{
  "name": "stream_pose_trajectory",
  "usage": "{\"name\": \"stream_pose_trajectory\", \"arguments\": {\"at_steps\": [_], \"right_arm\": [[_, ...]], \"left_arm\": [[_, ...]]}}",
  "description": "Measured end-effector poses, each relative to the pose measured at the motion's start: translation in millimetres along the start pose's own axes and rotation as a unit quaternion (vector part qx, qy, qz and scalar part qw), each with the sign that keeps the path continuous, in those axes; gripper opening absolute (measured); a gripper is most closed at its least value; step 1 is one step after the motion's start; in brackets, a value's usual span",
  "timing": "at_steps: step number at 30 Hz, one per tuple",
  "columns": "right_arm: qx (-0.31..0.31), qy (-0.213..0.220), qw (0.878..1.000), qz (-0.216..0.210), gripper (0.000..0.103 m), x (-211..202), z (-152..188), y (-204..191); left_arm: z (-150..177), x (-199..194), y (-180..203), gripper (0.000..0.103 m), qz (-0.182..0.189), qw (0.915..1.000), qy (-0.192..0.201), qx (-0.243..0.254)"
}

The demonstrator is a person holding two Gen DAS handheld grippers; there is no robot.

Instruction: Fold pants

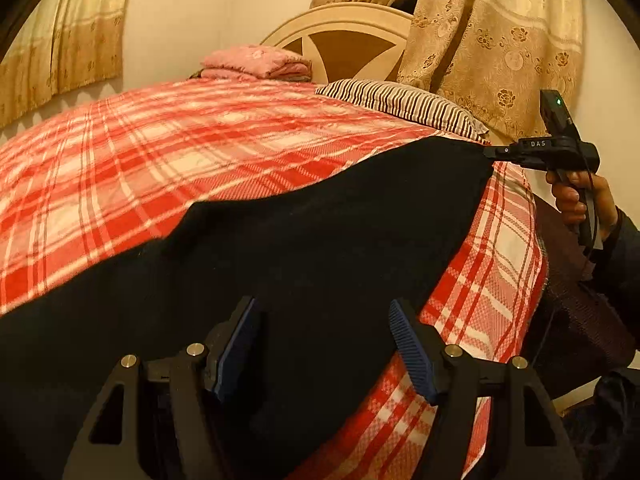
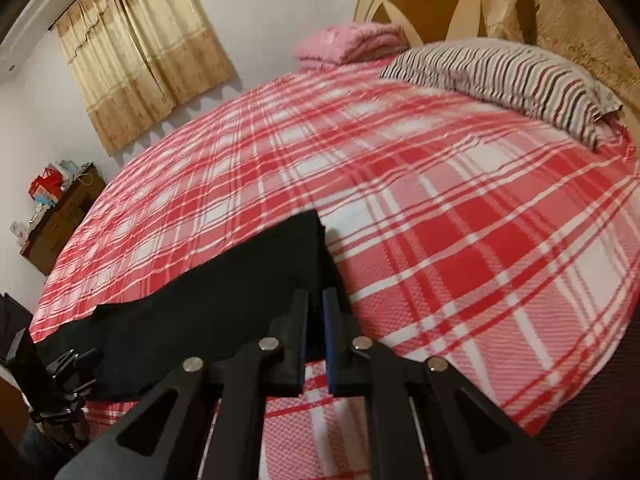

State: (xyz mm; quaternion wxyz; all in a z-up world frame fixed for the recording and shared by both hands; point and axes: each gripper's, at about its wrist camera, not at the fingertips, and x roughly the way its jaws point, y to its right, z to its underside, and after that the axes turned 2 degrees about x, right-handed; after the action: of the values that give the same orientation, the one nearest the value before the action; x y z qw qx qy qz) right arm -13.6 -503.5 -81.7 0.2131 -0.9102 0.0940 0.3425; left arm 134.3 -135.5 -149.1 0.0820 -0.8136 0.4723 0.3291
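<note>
Right gripper [image 2: 316,312] pinching the black pants [image 2: 208,320] at their corner, jaws nearly shut; left gripper [image 1: 320,344] hovering wide open over cloth, gripping nothing. Spreading pants flat across plaid bed [image 2: 440,220], stretching from 8 toward 2 o'clock in the left view. Probably needing next: left jaws closing on the near edge.

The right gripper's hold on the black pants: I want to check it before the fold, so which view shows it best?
The right wrist view: the right gripper has its jaws closed on an edge of the black pants, close up. The left wrist view shows it small, from the side, pinching the pants' far corner, with the pants spread below.
</note>
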Motion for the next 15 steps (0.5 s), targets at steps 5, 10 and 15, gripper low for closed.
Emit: {"name": "stream_pose_trajectory", "arguments": {"at_steps": [5,10,15], "right_arm": [[0.019,-0.016,1.000,0.014,0.028,18.0,-0.6,16.2],[0.031,0.032,0.998,0.052,0.056,-6.7,-5.0,18.5],[-0.035,0.074,0.996,0.045,0.063,-31.1,-5.3,-26.9]], "left_arm": [[4.0,-7.5,-2.8,0.069,-0.004,0.9999,0.004,-0.011],[8.8,-40.2,-11.6,0.069,-0.039,0.9990,0.018,-0.012],[29.3,-85.7,-45.9,0.069,-0.126,0.9910,0.025,-0.039]]}}
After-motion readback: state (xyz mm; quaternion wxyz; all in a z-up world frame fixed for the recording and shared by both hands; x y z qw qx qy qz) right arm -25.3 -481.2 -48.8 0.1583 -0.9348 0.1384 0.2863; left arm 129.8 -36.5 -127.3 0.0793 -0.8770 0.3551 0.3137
